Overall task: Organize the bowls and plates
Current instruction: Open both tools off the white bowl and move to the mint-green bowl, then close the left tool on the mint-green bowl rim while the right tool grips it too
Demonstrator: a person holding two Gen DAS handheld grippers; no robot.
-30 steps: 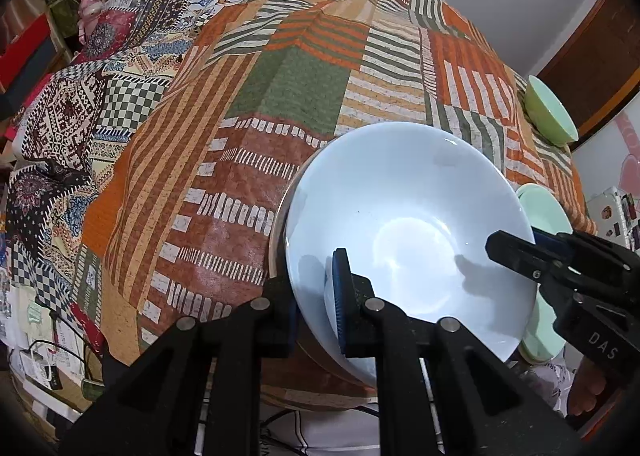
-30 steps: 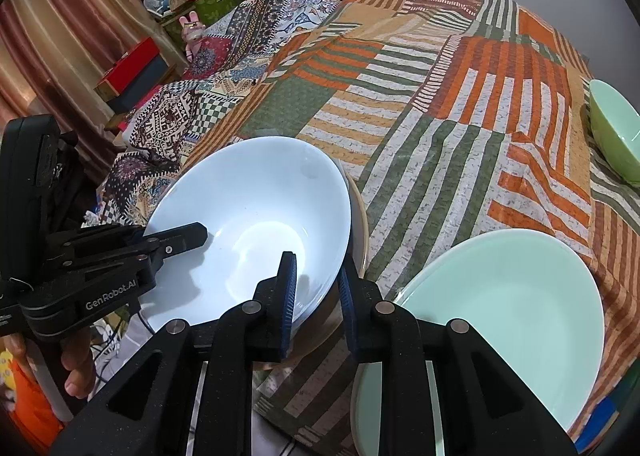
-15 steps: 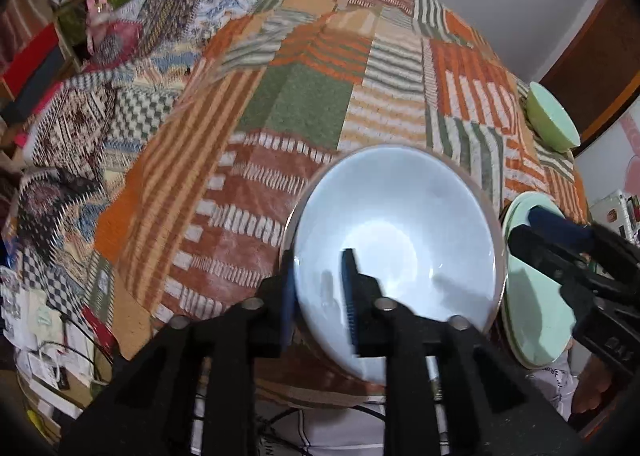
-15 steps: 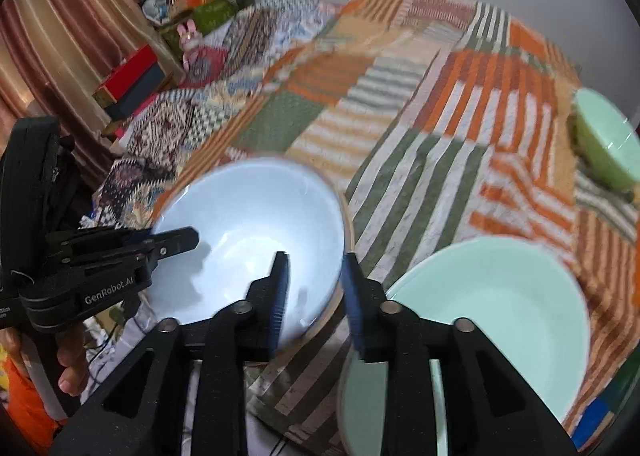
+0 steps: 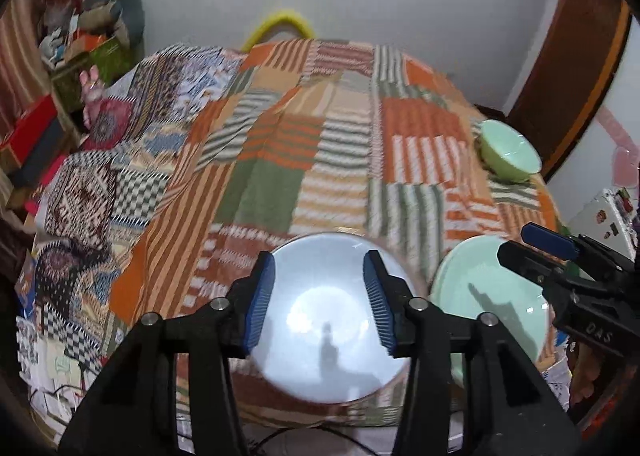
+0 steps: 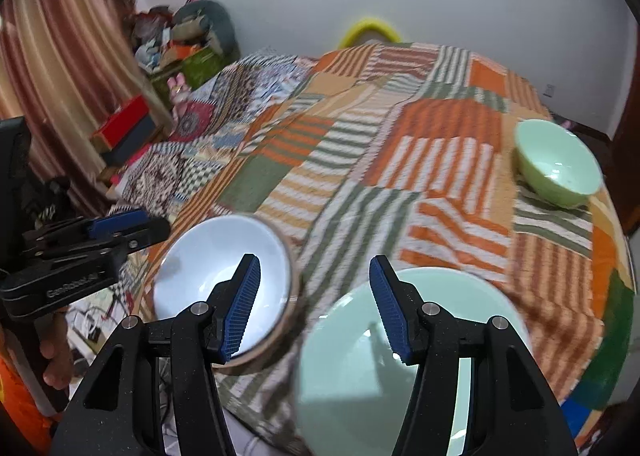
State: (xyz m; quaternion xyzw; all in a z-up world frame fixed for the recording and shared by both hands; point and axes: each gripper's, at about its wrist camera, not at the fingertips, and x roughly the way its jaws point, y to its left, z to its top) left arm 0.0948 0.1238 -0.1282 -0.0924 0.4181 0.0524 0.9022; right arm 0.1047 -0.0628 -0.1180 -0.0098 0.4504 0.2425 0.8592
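A white bowl [image 5: 320, 320] [image 6: 224, 276] rests in a tan-rimmed dish [image 6: 294, 288] at the table's near edge. My left gripper [image 5: 319, 268] hovers above it, its jaws opening; the bowl lies below the gap, untouched by the blue pads. My right gripper [image 6: 315, 276] hangs over the cloth between the white bowl and a mint-green plate [image 6: 360, 368] [image 5: 480, 296], jaws opening with nothing between them. Each gripper shows in the other's view: right gripper [image 5: 514, 242], left gripper [image 6: 156, 225]. A small green bowl [image 5: 508, 153] [image 6: 558, 167] stands at the far right.
A striped patchwork cloth [image 5: 320, 159] covers the round table. A yellow chair back [image 5: 280, 21] rises behind it. Boxes and clutter [image 6: 172, 43] pile up at the left by a curtain. A person's hand [image 6: 56, 360] holds the left gripper. A wooden door frame [image 5: 568, 67] stands at the right.
Both grippers were shut on the white bowl's rim; they have let go, spread their fingers and lifted back from the table. The bowl stays in the tan dish.
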